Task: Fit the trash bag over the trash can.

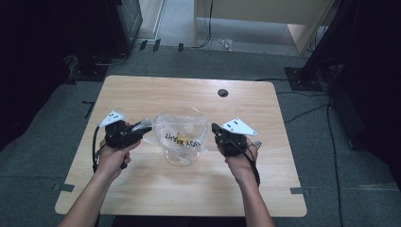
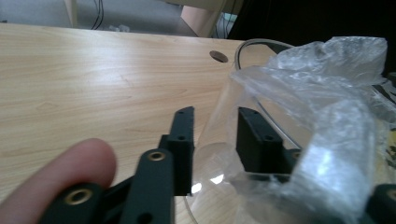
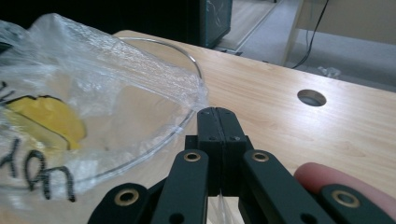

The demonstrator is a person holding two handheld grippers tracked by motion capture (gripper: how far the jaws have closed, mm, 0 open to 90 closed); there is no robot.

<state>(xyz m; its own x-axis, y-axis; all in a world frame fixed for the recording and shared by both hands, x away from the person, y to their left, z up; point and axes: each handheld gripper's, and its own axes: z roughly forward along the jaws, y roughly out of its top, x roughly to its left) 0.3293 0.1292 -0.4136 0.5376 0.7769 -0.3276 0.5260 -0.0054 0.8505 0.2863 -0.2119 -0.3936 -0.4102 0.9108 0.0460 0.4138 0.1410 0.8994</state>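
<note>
Plastic bag [image 1: 182,135], clear and printed with black letters and a yellow mark, sits draped over and into a clear glass bowl [image 1: 181,156] that stands on the bench [image 1: 142,189] between my two tongs. Starting at the left, my left tongs [image 1: 142,128] lie at the bowl's left rim, and in the left gripper view I see the left tongs [image 2: 215,135] with their jaws parted, the bowl's glass wall and a fold of the bag's film [image 2: 327,154] standing in the gap; one jaw is on the outside of the bowl, the other on the inner side under the crumpled film, and I cannot tell whether the pads actually press on either. A fingertip [image 2: 56,182] of my left hand shows at the lower left of that view. Moving across, the bag's printed face lies over the bowl's middle. On the right, my right tongs [image 1: 215,128] meet the bowl's right rim; in the right gripper view the right tongs [image 3: 217,122] have their jaws fully together, with the bag's edge [image 3: 198,95] drawn to their tips, just beside the rim.
</note>
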